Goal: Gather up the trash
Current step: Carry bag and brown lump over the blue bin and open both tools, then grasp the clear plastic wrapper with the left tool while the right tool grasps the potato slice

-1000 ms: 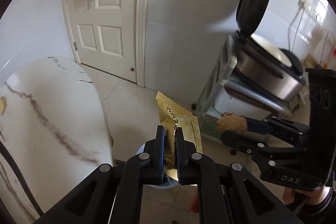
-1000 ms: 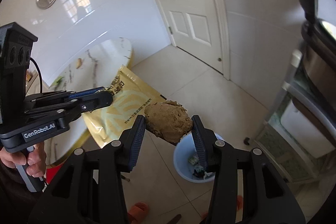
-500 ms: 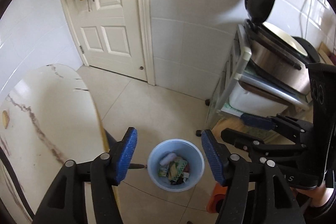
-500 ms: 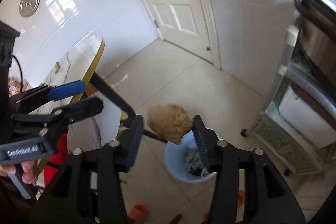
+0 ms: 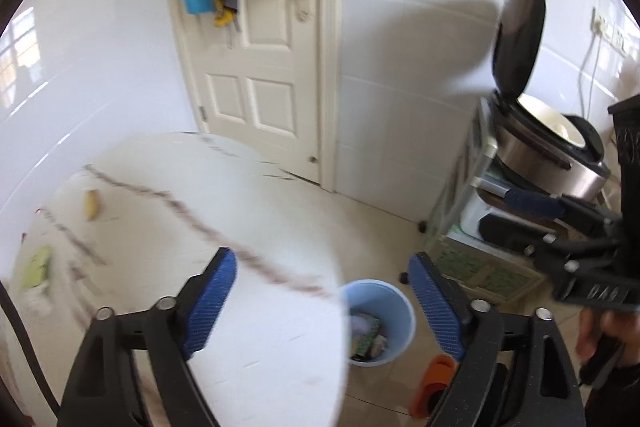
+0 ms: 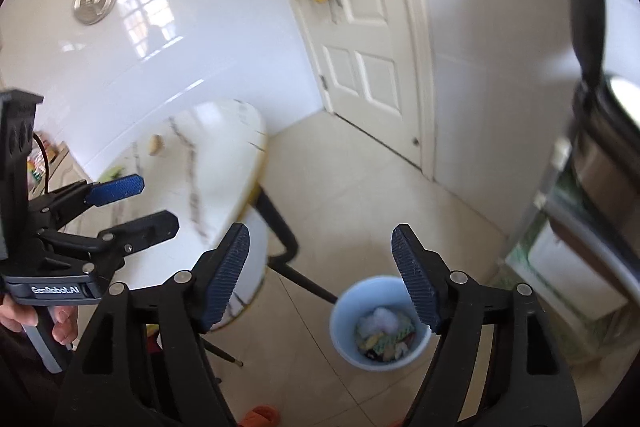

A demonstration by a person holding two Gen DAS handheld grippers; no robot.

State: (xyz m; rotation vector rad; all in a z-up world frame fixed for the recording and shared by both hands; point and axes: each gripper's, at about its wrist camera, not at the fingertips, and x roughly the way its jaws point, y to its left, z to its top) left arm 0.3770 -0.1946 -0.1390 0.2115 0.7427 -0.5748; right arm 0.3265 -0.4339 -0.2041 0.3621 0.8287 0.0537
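Trash, remaining: one small yellowish scrap (image 5: pixel 92 203) and one pale green wrapper (image 5: pixel 38 267), both on the marble table (image 5: pixel 248 211).

Left wrist view. My left gripper (image 5: pixel 322 301) stands wide, its jaws having just been opening, nothing between the blue pads (image 5: pixel 212 301). Below it the blue bin (image 5: pixel 394 301) sits on the floor tiles beside the table edge, with mixed wrappers inside. The scrap lies far across the tabletop near the wall side; the wrapper lies at the left rim of the picture, blurred. My right gripper (image 5: pixel 520 215) shows at the right, held by a hand (image 5: pixel 600 331). I judge the scrap light and possibly soft or crumbly: take it across its short width, gently. The wrapper looks thin, limp and slick: pinch an edge or corner that lifts off the marble.

Right wrist view. My right gripper (image 6: pixel 320 277) is likewise parted and empty, its jaws having just been opening, above the bin (image 6: pixel 348 341), which holds paper, foil and a white wad. The scrap (image 6: pixel 155 145) and a sliver of green wrapper (image 6: pixel 114 171) rest on the table (image 6: pixel 216 155), well apart from the bin. The left gripper (image 6: pixel 140 205) shows spread and bare.
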